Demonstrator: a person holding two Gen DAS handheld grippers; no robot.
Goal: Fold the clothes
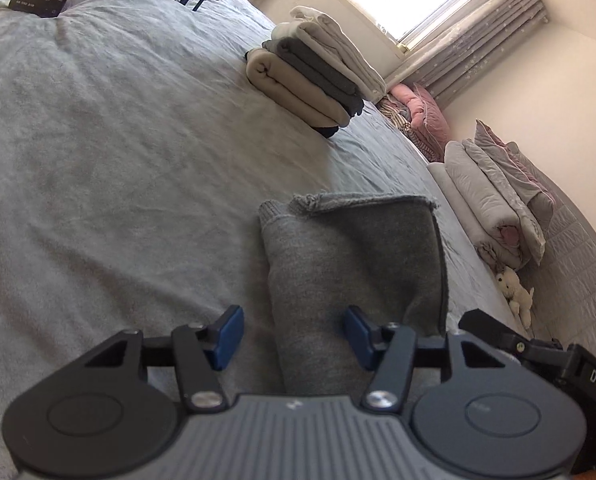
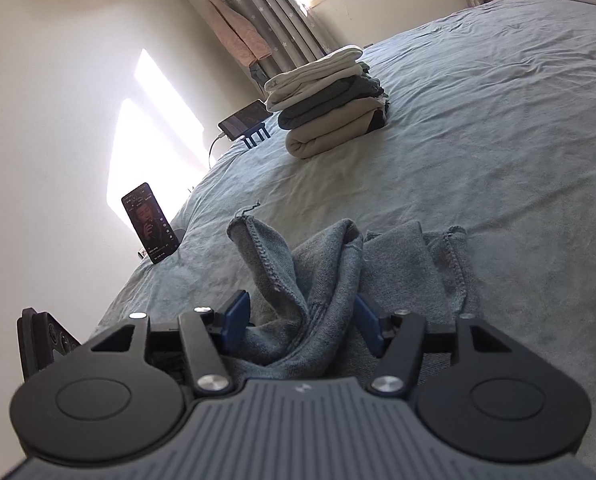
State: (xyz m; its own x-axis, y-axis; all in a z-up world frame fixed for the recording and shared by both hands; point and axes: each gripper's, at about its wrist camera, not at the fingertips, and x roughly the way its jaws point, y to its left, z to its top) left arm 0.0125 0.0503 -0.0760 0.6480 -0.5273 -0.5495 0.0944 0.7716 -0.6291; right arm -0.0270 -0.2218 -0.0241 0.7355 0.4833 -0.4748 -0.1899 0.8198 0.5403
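Observation:
A grey knit garment (image 1: pixel 350 256), partly folded into a narrow block, lies on the grey-green bed (image 1: pixel 117 140). My left gripper (image 1: pixel 293 336) hangs over its near end, open. Its blue left pad is clear of the cloth and the right pad is above it. In the right wrist view the same garment (image 2: pixel 322 272) is bunched, with a loose hemmed flap standing up. My right gripper (image 2: pixel 302 324) is open around that bunch, and the cloth sits slack between the pads. A stack of folded clothes (image 1: pixel 314 76) rests farther back on the bed (image 2: pixel 498 140).
A phone (image 2: pixel 149 224) playing a video leans at the bed's left edge, and another phone on a blue stand (image 2: pixel 243 120) sits beside the folded stack (image 2: pixel 330 108). Rolled quilts (image 1: pixel 494 208) and a white plush toy (image 1: pixel 514 288) lie along the headboard side. A curtained window is behind.

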